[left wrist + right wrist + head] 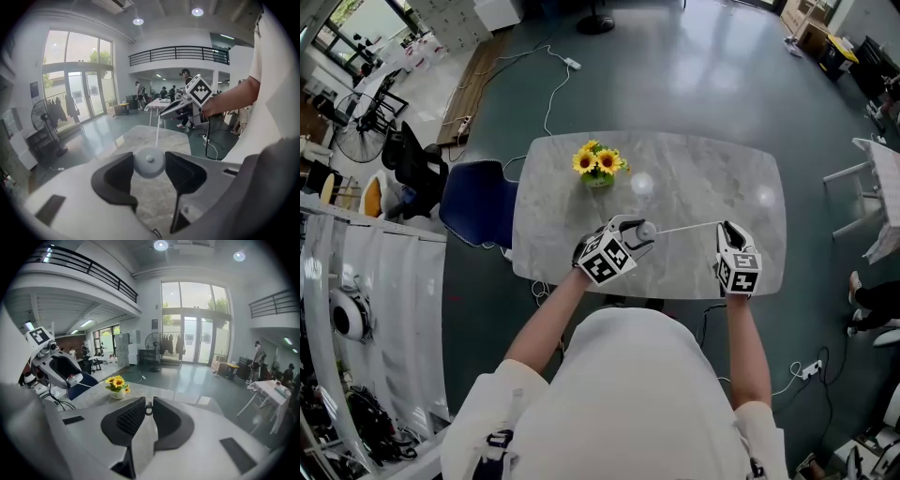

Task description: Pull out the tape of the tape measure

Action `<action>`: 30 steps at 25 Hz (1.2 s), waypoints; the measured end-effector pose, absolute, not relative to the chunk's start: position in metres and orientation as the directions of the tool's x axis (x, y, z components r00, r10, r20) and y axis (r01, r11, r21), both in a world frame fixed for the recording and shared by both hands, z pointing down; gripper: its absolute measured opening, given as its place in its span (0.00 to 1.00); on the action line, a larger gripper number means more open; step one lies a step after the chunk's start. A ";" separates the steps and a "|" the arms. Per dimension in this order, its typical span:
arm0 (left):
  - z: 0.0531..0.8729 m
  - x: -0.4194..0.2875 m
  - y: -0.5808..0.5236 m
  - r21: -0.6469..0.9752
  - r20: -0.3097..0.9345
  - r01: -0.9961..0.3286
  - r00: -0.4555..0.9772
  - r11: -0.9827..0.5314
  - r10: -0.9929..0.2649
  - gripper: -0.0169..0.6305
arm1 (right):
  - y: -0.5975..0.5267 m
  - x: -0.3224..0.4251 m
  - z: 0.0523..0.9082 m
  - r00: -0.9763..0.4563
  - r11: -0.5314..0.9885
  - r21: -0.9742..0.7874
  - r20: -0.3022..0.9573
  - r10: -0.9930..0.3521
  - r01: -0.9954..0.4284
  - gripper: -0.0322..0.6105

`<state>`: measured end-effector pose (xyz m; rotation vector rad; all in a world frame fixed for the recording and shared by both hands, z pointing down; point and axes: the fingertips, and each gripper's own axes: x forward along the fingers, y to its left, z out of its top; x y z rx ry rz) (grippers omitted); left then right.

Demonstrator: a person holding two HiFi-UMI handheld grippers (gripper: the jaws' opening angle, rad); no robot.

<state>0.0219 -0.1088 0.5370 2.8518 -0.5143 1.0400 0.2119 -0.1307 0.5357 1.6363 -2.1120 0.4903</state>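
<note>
A small round pale-grey tape measure hangs over the marble table, and my left gripper is shut on it. In the left gripper view its case sits pressed between the two black pads. A thin white tape runs taut from the case to my right gripper. That gripper is shut on the tape's end. In the right gripper view a small dark ring on that end is pinched between the pads. In the left gripper view the tape rises toward the right gripper.
A little pot of sunflowers stands near the table's far edge, behind the left gripper. A blue chair is at the table's left end. Cables lie on the grey floor. People and white tables are in the hall behind.
</note>
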 end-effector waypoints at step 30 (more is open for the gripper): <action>0.526 -0.017 -0.135 -0.080 0.619 -0.415 0.692 -0.906 -0.372 0.36 | -0.144 0.257 0.527 -0.154 0.166 -0.020 0.491 -0.858 -0.986 0.16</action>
